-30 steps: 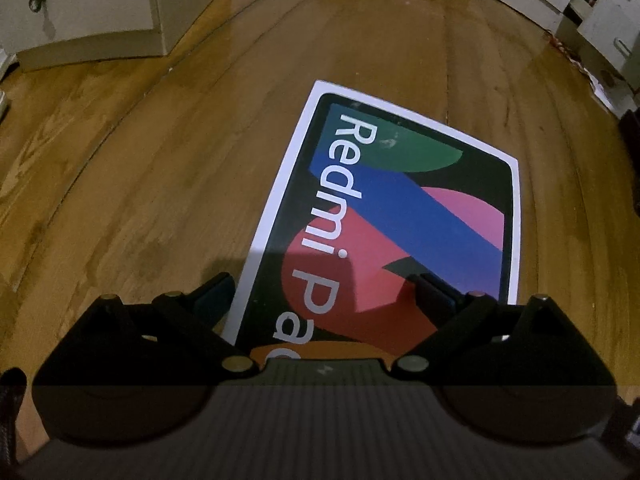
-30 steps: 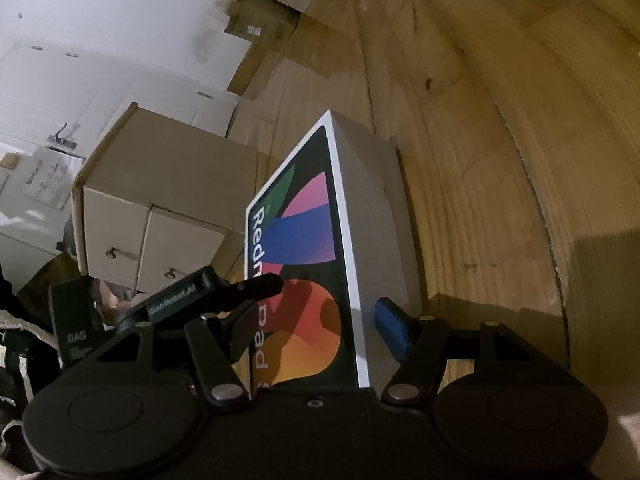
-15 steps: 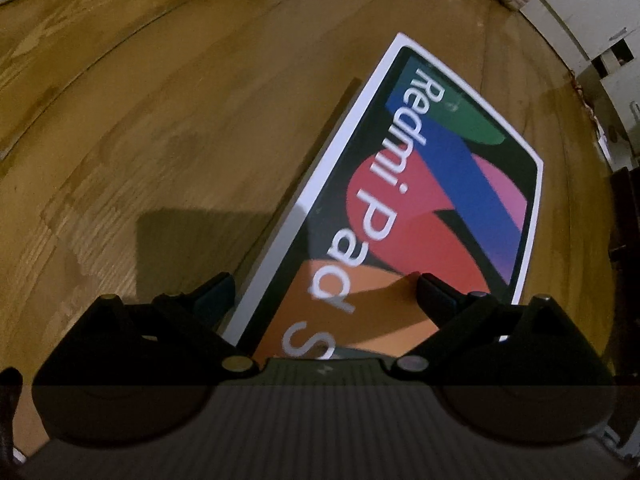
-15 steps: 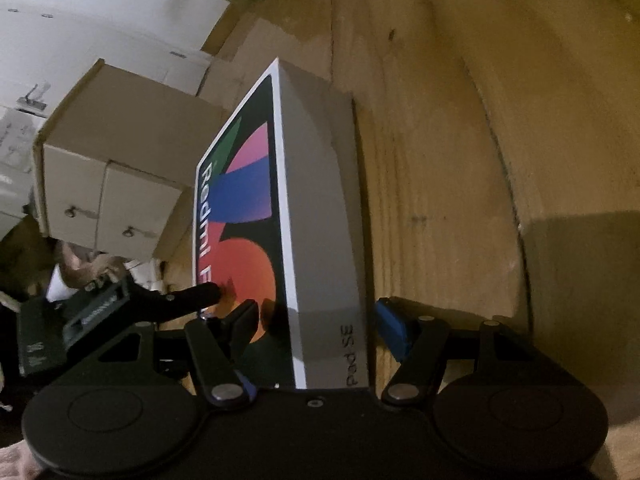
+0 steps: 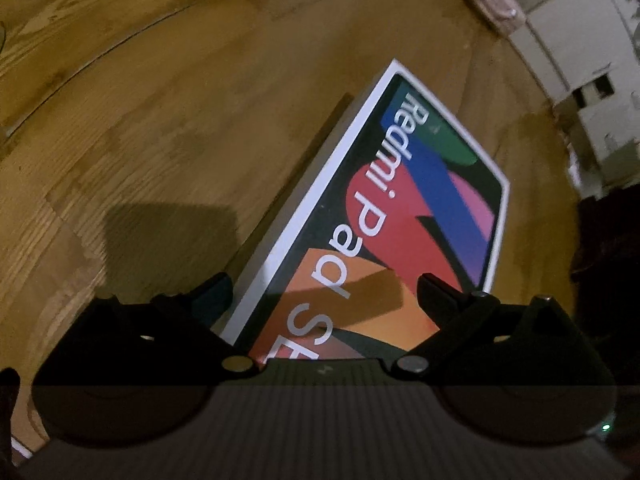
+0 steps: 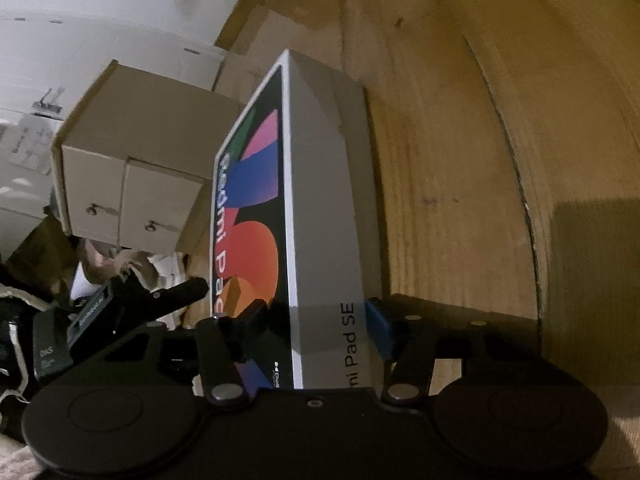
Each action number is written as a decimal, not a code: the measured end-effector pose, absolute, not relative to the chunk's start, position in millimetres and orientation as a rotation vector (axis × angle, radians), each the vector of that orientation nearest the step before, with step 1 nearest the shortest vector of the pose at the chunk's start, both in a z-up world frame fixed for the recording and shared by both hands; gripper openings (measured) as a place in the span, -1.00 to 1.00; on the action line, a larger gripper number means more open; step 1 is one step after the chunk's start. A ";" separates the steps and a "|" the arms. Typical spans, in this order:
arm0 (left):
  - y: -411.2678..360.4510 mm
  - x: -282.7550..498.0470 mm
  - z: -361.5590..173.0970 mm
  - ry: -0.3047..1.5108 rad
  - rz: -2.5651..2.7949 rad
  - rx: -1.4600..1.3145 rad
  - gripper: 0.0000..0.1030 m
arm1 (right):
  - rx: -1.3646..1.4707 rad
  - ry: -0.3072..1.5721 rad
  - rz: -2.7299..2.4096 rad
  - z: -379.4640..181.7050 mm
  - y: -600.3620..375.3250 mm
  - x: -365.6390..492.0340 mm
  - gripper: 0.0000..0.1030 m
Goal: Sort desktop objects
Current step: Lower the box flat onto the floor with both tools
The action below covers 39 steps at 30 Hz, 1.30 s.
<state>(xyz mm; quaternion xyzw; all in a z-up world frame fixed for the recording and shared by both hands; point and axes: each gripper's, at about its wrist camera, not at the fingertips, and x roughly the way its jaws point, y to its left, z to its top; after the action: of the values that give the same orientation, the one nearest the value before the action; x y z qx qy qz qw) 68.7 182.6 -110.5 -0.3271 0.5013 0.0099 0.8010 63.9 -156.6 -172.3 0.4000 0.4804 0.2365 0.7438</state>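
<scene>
2 tools: right tool (image 6: 316, 316) grips the redmi pad box (image 6: 320, 184); left tool (image 5: 324, 292) spread wide.

Black fingers (image 6: 376, 330) (blue pads), silver pivot screws (image 6: 227, 392)

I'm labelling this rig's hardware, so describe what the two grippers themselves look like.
Both are matte black. The left gripper has angular black fingers, silver pivot screws and a ribbed grey base. The right gripper has two round black discs, silver pivot screws, and a blue pad on one of its fingers. No cables or sleeves show.
</scene>
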 end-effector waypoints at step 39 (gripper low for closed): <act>147.2 73.9 -100.1 1.063 0.122 -0.458 0.92 | 0.905 1.116 0.363 -161.1 -146.4 70.2 0.17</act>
<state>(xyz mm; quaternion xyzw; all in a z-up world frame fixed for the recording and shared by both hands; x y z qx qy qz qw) 73.9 147.2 -100.1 -0.2161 0.5019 0.0577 0.8355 70.2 -146.4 -161.1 0.4124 0.5082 0.1652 0.7378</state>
